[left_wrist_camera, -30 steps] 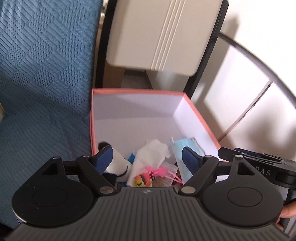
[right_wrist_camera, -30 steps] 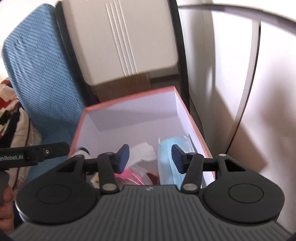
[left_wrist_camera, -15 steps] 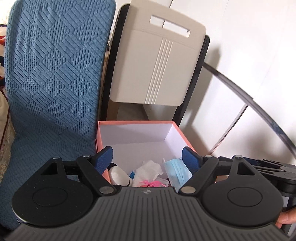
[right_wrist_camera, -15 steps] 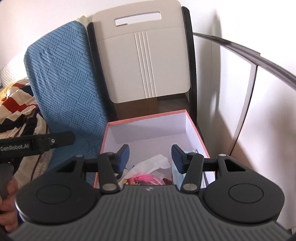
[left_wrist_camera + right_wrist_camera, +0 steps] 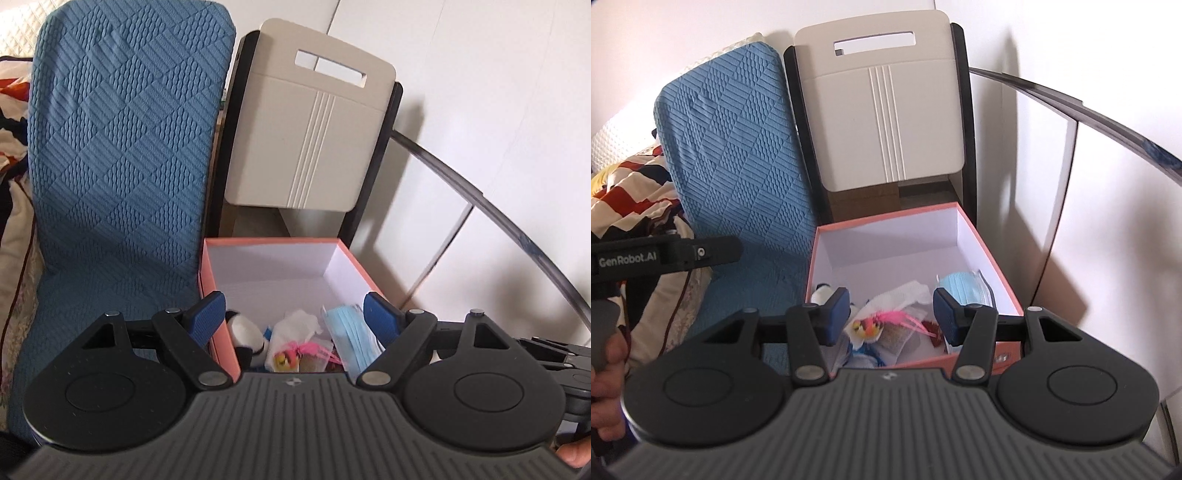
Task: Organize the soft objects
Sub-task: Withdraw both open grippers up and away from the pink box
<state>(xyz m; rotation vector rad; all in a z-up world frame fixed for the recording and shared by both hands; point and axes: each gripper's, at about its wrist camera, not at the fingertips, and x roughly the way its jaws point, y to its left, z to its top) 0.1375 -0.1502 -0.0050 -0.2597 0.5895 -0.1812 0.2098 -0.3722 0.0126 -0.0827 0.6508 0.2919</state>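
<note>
The soft things lie together at the near end of the pink box (image 5: 990, 236), and I think this is the purpose: one open container keeps loose, light items from spreading. Inside I can see a blue face mask (image 5: 964, 286) against the right wall, a white tissue (image 5: 905, 293) in the middle, a small toy with pink feathers (image 5: 882, 319) in front of it, and a black and white plush (image 5: 243, 330) near the left wall. The box stands just beside the blue cushion (image 5: 122, 166) and in front of a beige folding chair (image 5: 882, 118).

The left claw (image 5: 294, 314) is wide open and holds nothing; the right claw (image 5: 890, 314) is also open and empty. Both hang above the near edge of the box (not inside it), so it seems that the placing is finished, or that a new item must be chosen.

Much is hidden. The bodies of both tools cover the front wall of the box and the nearest items. Some packet or paper under the feather toy is too unclear to name. What the box stands on I cannot tell. At the left of the right wrist view, a patterned blanket (image 5: 631, 192) is only partly visible.
</note>
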